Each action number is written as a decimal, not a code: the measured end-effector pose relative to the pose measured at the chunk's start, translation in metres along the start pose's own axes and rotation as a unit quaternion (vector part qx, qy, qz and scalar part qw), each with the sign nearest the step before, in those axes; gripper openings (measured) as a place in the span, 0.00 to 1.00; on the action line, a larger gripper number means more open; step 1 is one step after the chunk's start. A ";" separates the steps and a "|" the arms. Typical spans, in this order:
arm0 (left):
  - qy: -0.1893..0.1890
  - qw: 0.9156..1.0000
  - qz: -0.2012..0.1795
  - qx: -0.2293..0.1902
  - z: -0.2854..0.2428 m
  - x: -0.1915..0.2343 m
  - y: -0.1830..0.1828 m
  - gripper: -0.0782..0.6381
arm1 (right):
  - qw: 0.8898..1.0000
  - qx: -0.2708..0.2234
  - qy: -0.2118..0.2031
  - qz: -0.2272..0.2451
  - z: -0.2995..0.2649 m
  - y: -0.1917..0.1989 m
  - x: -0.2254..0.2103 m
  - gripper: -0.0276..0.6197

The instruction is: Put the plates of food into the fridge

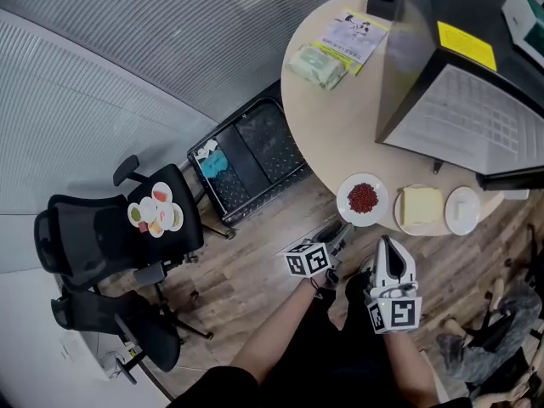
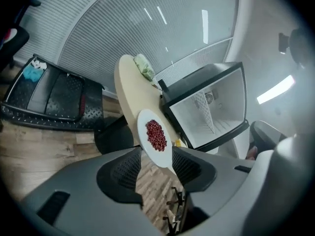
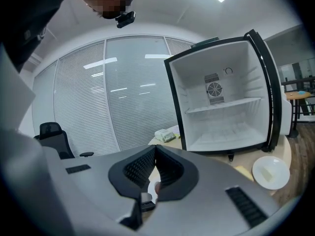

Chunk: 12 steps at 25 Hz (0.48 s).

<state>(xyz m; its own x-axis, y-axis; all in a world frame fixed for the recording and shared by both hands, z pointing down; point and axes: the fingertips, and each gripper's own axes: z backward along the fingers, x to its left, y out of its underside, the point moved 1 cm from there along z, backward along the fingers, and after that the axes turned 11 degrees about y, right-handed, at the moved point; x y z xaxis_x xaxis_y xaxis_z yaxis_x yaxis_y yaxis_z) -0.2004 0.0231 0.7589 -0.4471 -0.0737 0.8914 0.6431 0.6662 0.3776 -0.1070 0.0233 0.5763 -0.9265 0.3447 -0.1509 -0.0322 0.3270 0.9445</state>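
Note:
Three plates sit at the round table's [image 1: 314, 117] near edge: a white plate of red beans [image 1: 362, 199] [image 2: 155, 135], a plate with a yellow slab [image 1: 422, 207], and a small white plate [image 1: 463, 210] [image 3: 270, 172] holding a pale piece. Behind them the mini fridge [image 1: 463, 100] [image 3: 221, 102] stands with its door open, its white shelves bare. My left gripper [image 1: 340, 230] [image 2: 156, 161] is open just short of the bean plate, whose near rim shows in the gap between the jaws without the pads pressing it. My right gripper [image 1: 387, 245] [image 3: 154, 156] is shut and empty, below the table edge, facing the fridge.
A wipes packet [image 1: 317, 65], a leaflet [image 1: 355, 34] and a black box [image 1: 384, 2] lie at the table's far side. A black metal cart [image 1: 246, 164] stands left of the table. A black office chair [image 1: 110, 236] carries a plate of coloured pieces [image 1: 155, 209].

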 end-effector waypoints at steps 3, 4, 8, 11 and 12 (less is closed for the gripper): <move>0.005 0.998 0.069 -0.011 -0.007 0.015 0.008 0.37 | 1.000 -0.003 0.001 -0.005 0.000 -0.003 -0.002 0.05; 0.007 0.996 0.088 -0.016 -0.009 0.019 0.009 0.37 | 1.000 -0.003 0.001 -0.006 -0.001 -0.004 -0.003 0.05; 0.016 0.992 0.123 -0.027 -0.015 0.029 0.009 0.37 | 1.000 0.001 0.000 -0.009 -0.002 -0.003 -0.006 0.05; 0.021 0.994 0.109 -0.020 -0.022 0.034 0.007 0.34 | 1.000 0.006 0.000 -0.013 -0.002 0.001 -0.008 0.05; 0.028 0.994 0.106 -0.019 -0.024 0.032 0.006 0.31 | 1.000 0.007 0.000 -0.013 -0.002 0.002 -0.009 0.05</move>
<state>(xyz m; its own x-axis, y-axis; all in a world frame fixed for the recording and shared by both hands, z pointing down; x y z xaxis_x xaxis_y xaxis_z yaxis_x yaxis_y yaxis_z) -0.1963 0.0065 0.7957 -0.2648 0.0239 0.9640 0.7421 0.6434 0.1879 -0.0997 0.0190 0.5805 -0.9256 0.3353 -0.1758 -0.0515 0.3484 0.9359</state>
